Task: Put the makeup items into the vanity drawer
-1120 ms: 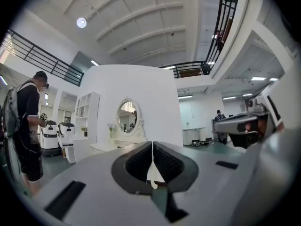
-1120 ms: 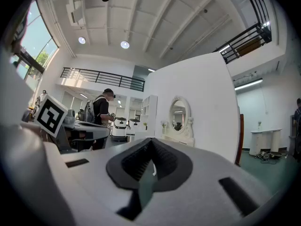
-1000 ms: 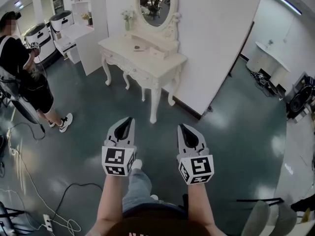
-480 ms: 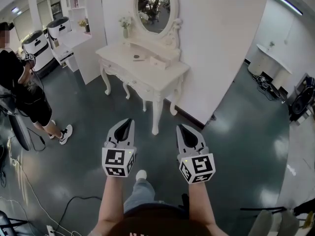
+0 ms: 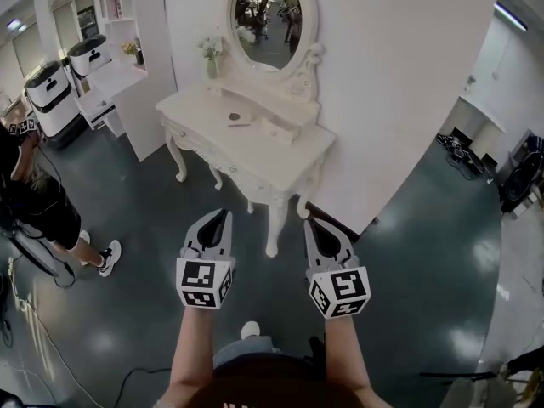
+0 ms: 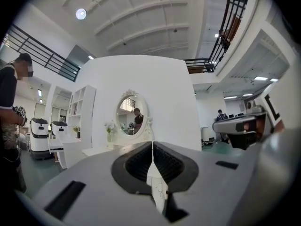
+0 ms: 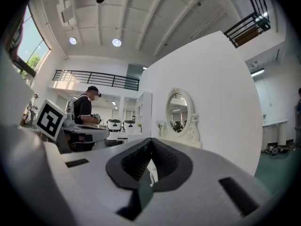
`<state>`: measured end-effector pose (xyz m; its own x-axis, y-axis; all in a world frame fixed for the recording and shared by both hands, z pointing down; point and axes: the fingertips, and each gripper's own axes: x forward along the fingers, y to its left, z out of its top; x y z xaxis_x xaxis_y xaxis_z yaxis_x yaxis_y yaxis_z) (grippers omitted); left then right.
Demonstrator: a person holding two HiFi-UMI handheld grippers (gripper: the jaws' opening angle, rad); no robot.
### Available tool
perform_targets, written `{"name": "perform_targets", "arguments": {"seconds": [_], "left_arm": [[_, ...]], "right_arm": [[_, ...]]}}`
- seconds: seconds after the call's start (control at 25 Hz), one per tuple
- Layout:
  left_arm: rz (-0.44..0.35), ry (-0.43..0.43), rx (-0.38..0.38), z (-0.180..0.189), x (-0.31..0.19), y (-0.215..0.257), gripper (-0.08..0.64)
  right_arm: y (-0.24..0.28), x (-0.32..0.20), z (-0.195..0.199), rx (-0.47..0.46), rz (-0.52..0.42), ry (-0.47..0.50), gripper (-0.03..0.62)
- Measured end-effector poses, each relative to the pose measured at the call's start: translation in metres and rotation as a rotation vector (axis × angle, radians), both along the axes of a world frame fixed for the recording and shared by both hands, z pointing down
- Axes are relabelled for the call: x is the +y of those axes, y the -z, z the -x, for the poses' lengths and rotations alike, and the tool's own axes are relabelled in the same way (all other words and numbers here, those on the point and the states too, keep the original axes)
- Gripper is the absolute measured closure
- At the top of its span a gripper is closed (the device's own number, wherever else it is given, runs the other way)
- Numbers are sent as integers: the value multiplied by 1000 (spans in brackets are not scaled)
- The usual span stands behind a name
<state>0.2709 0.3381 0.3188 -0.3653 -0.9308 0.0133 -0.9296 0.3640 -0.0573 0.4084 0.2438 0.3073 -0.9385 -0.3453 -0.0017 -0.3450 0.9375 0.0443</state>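
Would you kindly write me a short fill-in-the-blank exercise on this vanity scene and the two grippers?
1. The framed mirror above the white carved vanity table is ____ in shape.
2. The left gripper and the right gripper both have their jaws ____, with nothing between them.
3. In the head view, the small vase of pale flowers stands on the tabletop to the ____ of the mirror.
Missing words: oval; shut; left.
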Motion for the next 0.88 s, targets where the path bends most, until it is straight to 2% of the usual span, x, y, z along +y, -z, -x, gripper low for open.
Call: {"name": "perform_targets", "arguments": {"seconds": [0.24, 0.68, 0.88], "left_arm": [[10, -36, 7, 68, -41, 4, 549], [24, -19, 53, 143, -83, -19, 549], [25, -13, 40, 179, -113, -27, 549]], "right_arm": [[-3, -37, 72, 29, -3, -22, 595], [-26, -98, 133, 64, 39, -61, 595], [-38, -129, 168, 58, 37, -51, 595]]}}
